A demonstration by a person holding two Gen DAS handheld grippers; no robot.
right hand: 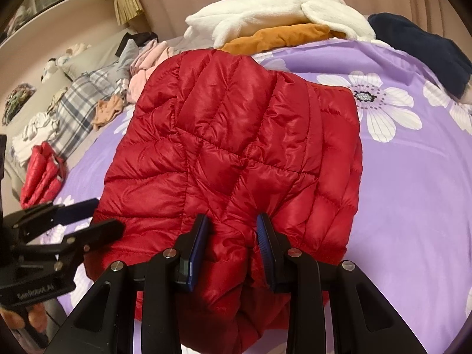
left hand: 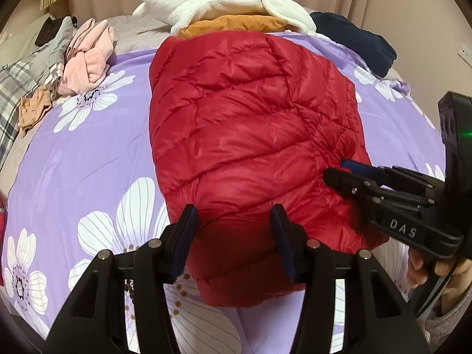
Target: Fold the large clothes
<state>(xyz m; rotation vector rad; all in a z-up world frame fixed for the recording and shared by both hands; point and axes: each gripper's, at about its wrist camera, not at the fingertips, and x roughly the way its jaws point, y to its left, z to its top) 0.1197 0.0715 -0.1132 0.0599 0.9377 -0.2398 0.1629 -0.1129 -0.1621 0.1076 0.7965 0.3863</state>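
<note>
A red quilted down jacket [left hand: 250,135] lies folded on the purple flowered bedspread [left hand: 82,153]; it also shows in the right wrist view [right hand: 230,153]. My left gripper [left hand: 233,218] is open, its fingers straddling the jacket's near edge. It shows at the left in the right wrist view [right hand: 103,215]. My right gripper [right hand: 233,227] is open with a bunched fold of the jacket between its fingers, at the near edge. It reaches in from the right in the left wrist view [left hand: 333,171].
A white fleece [left hand: 224,0] over an orange garment [left hand: 236,25] lies at the far edge. A navy garment [left hand: 357,41] is at the far right. Pink [left hand: 88,56] and plaid clothes [left hand: 17,88] pile at the left. A second red jacket [right hand: 41,171] lies left.
</note>
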